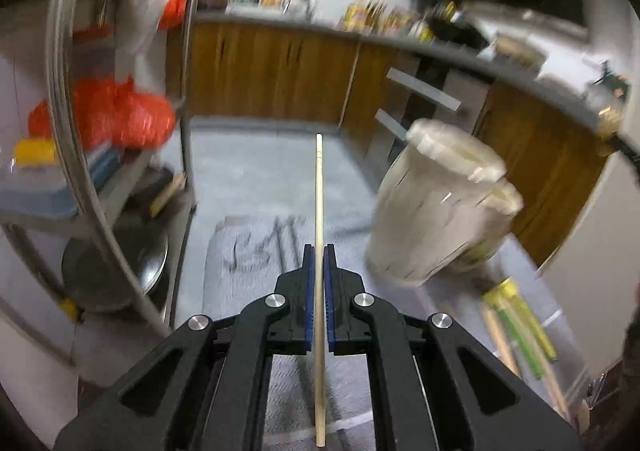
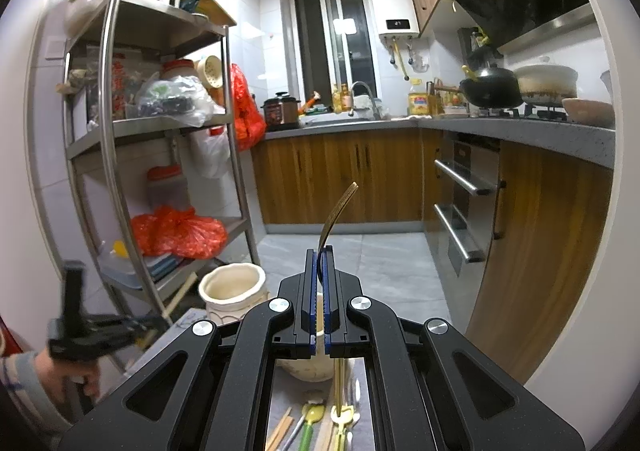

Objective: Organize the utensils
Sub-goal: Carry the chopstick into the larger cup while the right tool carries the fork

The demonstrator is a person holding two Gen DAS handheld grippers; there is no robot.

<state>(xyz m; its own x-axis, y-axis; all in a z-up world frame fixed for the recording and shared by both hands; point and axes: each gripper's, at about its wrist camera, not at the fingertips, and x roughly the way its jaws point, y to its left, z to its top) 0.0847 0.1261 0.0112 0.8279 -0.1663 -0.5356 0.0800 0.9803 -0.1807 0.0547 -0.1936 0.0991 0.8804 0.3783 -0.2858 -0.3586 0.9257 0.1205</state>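
While my left tool [image 1: 319, 251] pinches a chopstick [image 1: 319, 187], the jar [image 1: 436, 203] looks blurry; my right tool [image 2: 319, 255] squeezes a gold fork [image 2: 334, 211], handle partly hidden.

Grey tabletop [image 2: 362, 417] carries a cream ceramic jar [image 2: 234, 293] at 10 o'clock w/ a second jar [image 2: 308, 369] just beside it, nearer centre. At 6 o'clock, loose utensils lie flat on it: wooden chopsticks [image 2: 282, 429], green-handled spoon [image 2: 306, 425], gold spoon [image 2: 343, 417], side by side.
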